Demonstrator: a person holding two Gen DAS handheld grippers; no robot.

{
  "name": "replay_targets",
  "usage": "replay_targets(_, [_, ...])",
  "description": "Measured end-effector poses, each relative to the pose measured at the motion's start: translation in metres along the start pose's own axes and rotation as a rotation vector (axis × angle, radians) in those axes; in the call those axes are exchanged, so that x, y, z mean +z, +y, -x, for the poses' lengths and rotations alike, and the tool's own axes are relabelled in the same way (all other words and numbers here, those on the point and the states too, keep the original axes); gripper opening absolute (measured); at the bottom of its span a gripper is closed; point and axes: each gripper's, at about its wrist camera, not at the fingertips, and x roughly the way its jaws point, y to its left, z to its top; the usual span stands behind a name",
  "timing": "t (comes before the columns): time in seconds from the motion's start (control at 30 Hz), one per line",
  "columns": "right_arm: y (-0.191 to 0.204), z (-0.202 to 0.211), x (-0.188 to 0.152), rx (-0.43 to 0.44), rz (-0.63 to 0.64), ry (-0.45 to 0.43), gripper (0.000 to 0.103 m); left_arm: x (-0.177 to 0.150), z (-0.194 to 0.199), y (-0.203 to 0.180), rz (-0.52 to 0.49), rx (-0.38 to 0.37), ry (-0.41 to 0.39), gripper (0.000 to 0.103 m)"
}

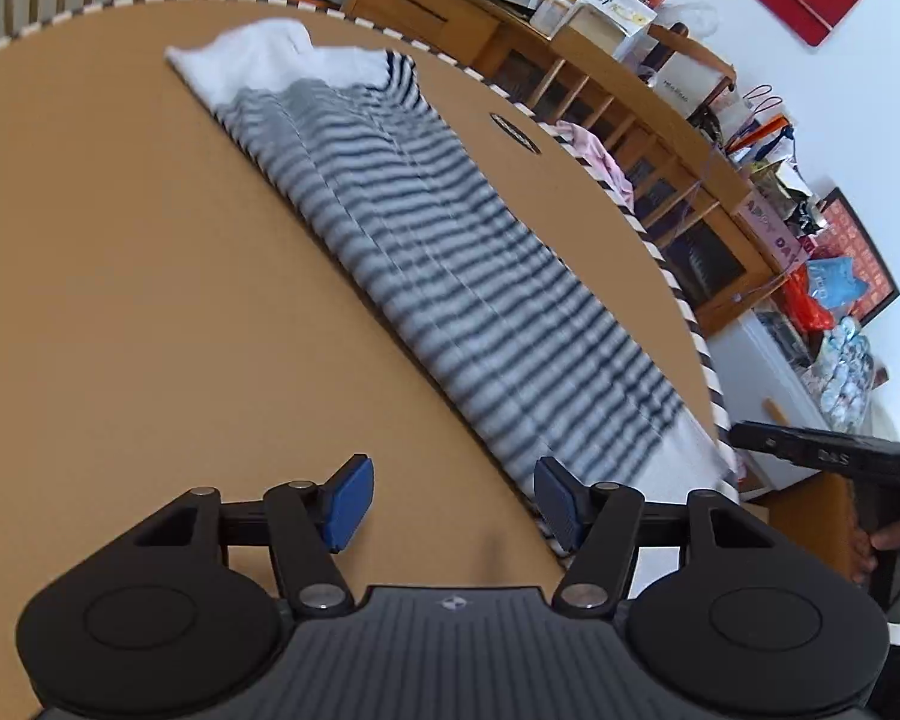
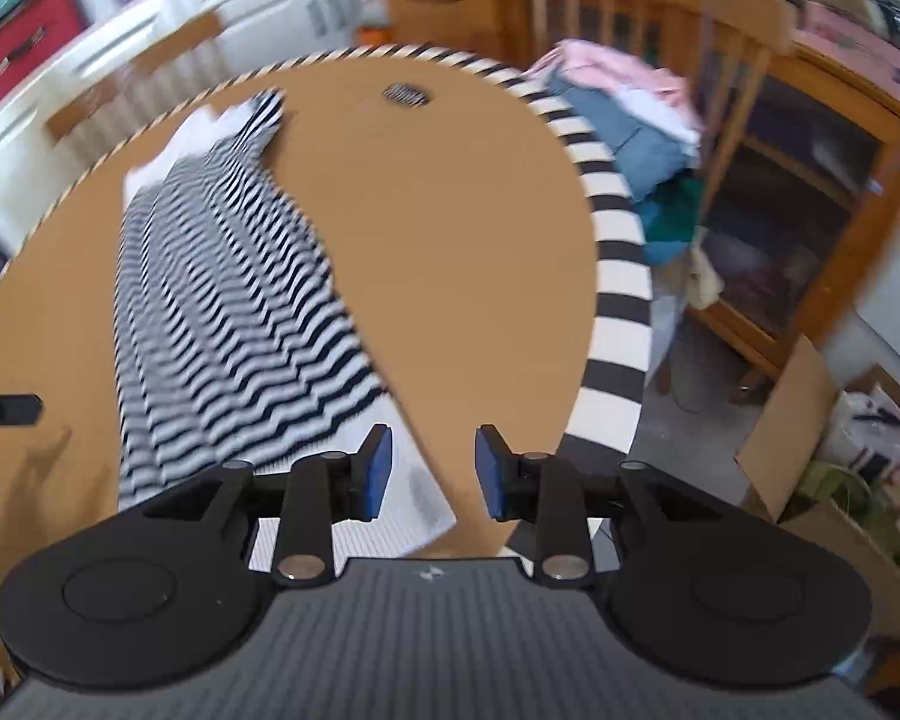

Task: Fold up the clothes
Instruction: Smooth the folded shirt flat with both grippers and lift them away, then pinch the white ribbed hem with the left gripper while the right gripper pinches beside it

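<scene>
A black-and-white striped garment [image 1: 450,264] lies folded into a long narrow strip on the brown table [image 1: 120,240], with white trim at both ends. My left gripper [image 1: 450,501] is open and empty, just above the table near the strip's near end. In the right wrist view the same garment [image 2: 228,324] stretches away to the left. My right gripper [image 2: 431,471] is open and empty, over the garment's near white hem corner [image 2: 408,510]. The view is motion-blurred.
The table has a black-and-white striped rim [image 2: 618,276]. A pile of pink, blue and green clothes [image 2: 630,120] sits past the table's right edge. Wooden shelves [image 1: 630,120] with boxes stand behind. The right gripper's body [image 1: 840,456] shows at the left view's right edge.
</scene>
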Motion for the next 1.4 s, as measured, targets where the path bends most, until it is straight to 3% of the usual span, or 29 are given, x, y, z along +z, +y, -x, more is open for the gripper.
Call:
replay_targets(0.13, [0.001, -0.002, -0.007, 0.043, 0.074, 0.031, 0.033, -0.036, -0.012, -0.02, 0.031, -0.069, -0.01, 0.058])
replay_targets(0.23, [-0.003, -0.01, -0.008, 0.086, 0.136, 0.061, 0.033, -0.06, -0.021, -0.033, 0.095, -0.064, 0.013, 0.053])
replay_targets(0.57, [-0.014, -0.033, 0.012, 0.314, 0.32, 0.142, 0.032, -0.092, -0.043, -0.083, 0.38, 0.12, -0.103, 0.046])
replay_targets(0.73, [-0.017, -0.042, 0.022, 0.421, 0.419, 0.183, 0.037, -0.098, -0.047, -0.11, 0.391, 0.183, -0.093, 0.045])
replay_targets(0.97, [-0.019, -0.044, 0.031, 0.476, 0.461, 0.278, 0.036, -0.096, -0.047, -0.122, 0.396, 0.242, -0.105, 0.042])
replay_targets(1.0, [-0.017, -0.043, 0.03, 0.474, 0.488, 0.283, 0.035, -0.093, -0.048, -0.123, 0.388, 0.264, -0.097, 0.041])
replay_targets(1.07, [-0.013, -0.041, 0.03, 0.465, 0.534, 0.29, 0.035, -0.089, -0.05, -0.126, 0.373, 0.31, -0.083, 0.028])
replay_targets(1.13, [-0.011, -0.041, 0.03, 0.453, 0.548, 0.3, 0.035, -0.087, -0.05, -0.128, 0.371, 0.334, -0.079, 0.03])
replay_targets(1.23, [-0.007, -0.039, 0.03, 0.427, 0.534, 0.31, 0.034, -0.083, -0.054, -0.134, 0.34, 0.345, -0.062, 0.049])
replay_targets(1.4, [0.001, -0.036, 0.028, 0.393, 0.579, 0.315, 0.036, -0.077, -0.06, -0.144, 0.289, 0.357, -0.022, 0.055])
